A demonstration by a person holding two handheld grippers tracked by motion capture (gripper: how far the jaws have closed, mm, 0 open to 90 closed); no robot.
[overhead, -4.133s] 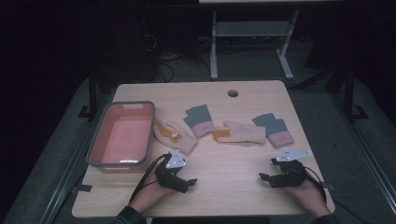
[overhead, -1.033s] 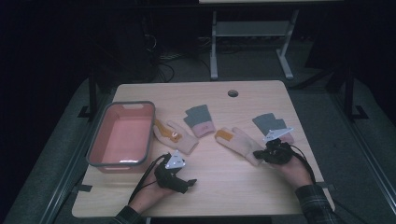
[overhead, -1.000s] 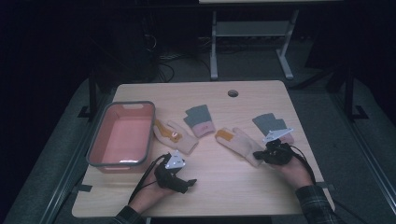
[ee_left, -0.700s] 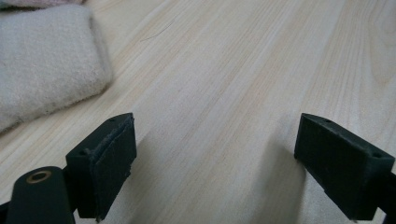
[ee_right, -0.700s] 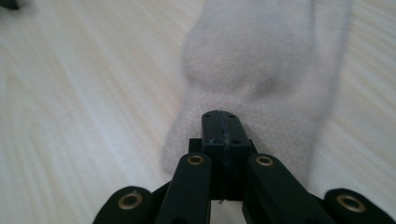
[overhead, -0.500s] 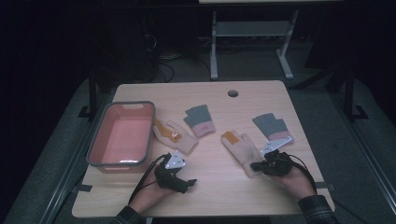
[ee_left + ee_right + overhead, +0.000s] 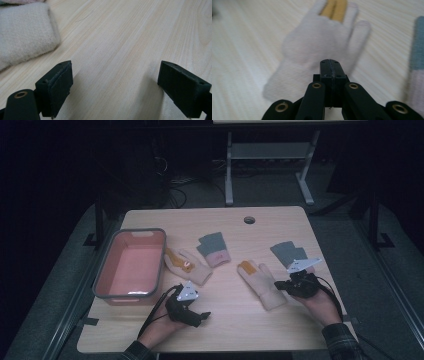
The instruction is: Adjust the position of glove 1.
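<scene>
R gripper (image 7: 331,65) jaws closed, nothing btwn, tips over cream glove (image 7: 317,47) cuff. L gripper (image 7: 120,87) open on bare table (image 7: 130,37), at 7 o'clock.

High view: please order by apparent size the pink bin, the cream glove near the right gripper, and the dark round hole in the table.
1. pink bin, clearly largest.
2. cream glove beside the right gripper.
3. round hole, smallest; it lies farther from the camera, but the gap is too big for doubt.

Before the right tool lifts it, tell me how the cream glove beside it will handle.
The cream glove looks like soft knit lying flat, so it will probably droop. It seems light. Its fuzzy surface should grip rather than slip, and it won't roll.
</scene>
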